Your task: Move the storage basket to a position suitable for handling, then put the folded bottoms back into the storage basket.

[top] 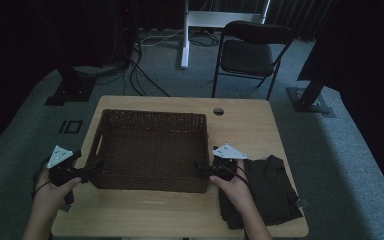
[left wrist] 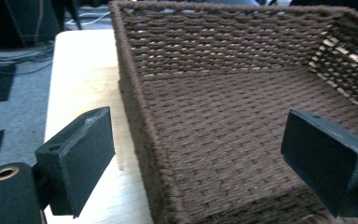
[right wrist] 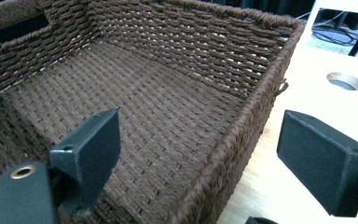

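A dark brown woven basket [top: 152, 114] stands empty on the wooden table [top: 250, 130]. My left gripper [top: 94, 167] is at its near left corner. In the left gripper view the left gripper [left wrist: 200, 140] is open, its jaws wide apart on either side of the basket's left wall [left wrist: 140, 121] without touching it. My right gripper [top: 200, 169] is at the near right corner. In the right gripper view the right gripper [right wrist: 203, 142] is also open, and its jaws straddle the basket's right wall [right wrist: 247, 121] with clear gaps.
A dark folded cloth [top: 270, 190] lies on the table's right part, beside my right hand. A round cable hole [top: 218, 111] sits near the far edge. Beyond the table stand a black folding chair [top: 250, 50] and a white stand leg [top: 184, 45].
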`<state>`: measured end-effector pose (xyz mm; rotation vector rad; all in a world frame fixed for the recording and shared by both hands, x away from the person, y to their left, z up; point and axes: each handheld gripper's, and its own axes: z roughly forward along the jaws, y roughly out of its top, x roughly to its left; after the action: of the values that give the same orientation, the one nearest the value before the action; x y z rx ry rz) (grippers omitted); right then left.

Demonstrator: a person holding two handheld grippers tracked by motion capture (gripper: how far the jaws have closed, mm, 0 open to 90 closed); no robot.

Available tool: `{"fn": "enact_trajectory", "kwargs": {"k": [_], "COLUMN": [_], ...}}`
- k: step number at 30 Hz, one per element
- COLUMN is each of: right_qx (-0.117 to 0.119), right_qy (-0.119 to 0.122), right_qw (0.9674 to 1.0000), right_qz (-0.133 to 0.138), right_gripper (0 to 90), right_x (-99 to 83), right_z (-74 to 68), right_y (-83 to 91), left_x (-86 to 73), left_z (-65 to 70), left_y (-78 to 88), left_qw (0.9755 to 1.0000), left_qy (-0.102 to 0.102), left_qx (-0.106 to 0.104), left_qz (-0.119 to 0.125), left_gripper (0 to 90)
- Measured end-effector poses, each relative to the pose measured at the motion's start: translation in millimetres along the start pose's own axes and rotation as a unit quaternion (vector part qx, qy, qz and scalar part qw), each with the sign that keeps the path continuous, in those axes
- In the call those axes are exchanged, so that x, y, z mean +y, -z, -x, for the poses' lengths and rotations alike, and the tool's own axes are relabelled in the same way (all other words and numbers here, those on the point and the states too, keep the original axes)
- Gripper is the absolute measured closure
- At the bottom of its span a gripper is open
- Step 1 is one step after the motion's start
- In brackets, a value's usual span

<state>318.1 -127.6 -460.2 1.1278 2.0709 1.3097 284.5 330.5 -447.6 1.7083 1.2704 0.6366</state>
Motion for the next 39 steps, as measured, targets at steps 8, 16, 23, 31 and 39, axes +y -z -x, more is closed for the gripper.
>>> {"fn": "enact_trajectory", "kwargs": {"k": [8,16,23,31,39], "right_qx": [0.009,0.005,-0.004,-0.019,-0.026], "right_qy": [0.007,0.009,0.015,0.014,0.003], "right_qw": [0.9999,0.9999,0.9996,0.9993,0.9988], "right_qz": [0.003,0.012,0.023,0.030,0.041], "right_gripper": [13.0,13.0,13.2,13.2,13.2], "right_x": [3.7,6.8,8.1,7.2,2.2], "right_z": [1.2,6.5,13.6,24.6,35.5], "right_y": [8.1,17.2,26.5,41.6,55.1], "left_x": [11.8,25.0,33.0,40.1,42.6], "left_z": [14.0,32.2,54.3,88.1,120.5], "left_y": [7.4,0.1,-10.9,-26.4,-40.0], "left_qw": [0.9996,0.9987,0.9966,0.9917,0.9863], "left_qy": [-0.027,-0.036,-0.051,-0.069,-0.085], "left_qx": [-0.012,-0.035,-0.064,-0.107,-0.141], "left_qz": [0.002,0.006,0.011,0.017,0.017], "left_gripper": [9.3,9.3,9.3,9.5,9.5]}}
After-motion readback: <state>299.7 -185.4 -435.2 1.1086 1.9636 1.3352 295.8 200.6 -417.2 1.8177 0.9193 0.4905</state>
